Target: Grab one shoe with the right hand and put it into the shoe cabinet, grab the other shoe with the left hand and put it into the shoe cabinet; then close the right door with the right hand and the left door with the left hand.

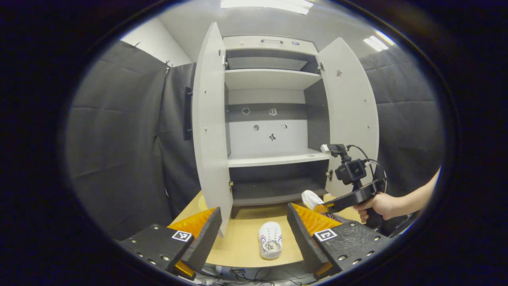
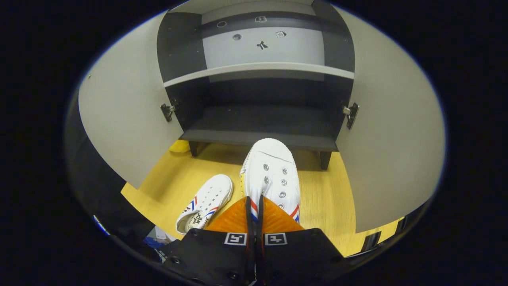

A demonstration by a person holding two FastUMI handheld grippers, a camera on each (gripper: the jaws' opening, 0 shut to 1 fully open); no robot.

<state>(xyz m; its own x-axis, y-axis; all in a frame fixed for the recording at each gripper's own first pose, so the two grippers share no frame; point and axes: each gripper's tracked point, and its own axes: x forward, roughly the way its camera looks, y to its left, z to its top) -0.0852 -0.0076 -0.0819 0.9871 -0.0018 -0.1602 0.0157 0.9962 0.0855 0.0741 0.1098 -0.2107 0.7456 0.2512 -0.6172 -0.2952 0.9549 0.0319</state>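
Shoe one (image 2: pixel 274 174) sits in your right gripper (image 2: pixel 254 210): both fingers are pressed nearly together on its heel end, and its long axis runs straight away from the camera, toe pointing at the bottom compartment of the shoe cabinet (image 2: pixel 258 131). The heel itself is hidden between your fingers. Seen from the left gripper view, this shoe (image 1: pixel 312 198) is held off the table, just in front of the bottom shelf, by your right gripper (image 1: pixel 323 207), with your hand (image 1: pixel 377 205) on its grip.

Shoe two (image 1: pixel 270 239) lies on the wooden table (image 1: pixel 242 238), sole down, between the spread fingers of your left gripper (image 1: pixel 254 234). Those jaws stand wide open and hold nothing. Its long axis runs toward the cabinet, toe to the far side. In the right gripper view it lies (image 2: pixel 205 202) just left of the held shoe, angled slightly, heel end partly cut off by your fingers.

Both cabinet doors stand open: left door (image 1: pixel 209 123), right door (image 1: pixel 351 107). Bottom compartment is dark, nothing seen in it. The middle shelf (image 1: pixel 278 159) and upper shelf (image 1: pixel 270 73) carry nothing visible. Small fittings on the back panel are too small to identify
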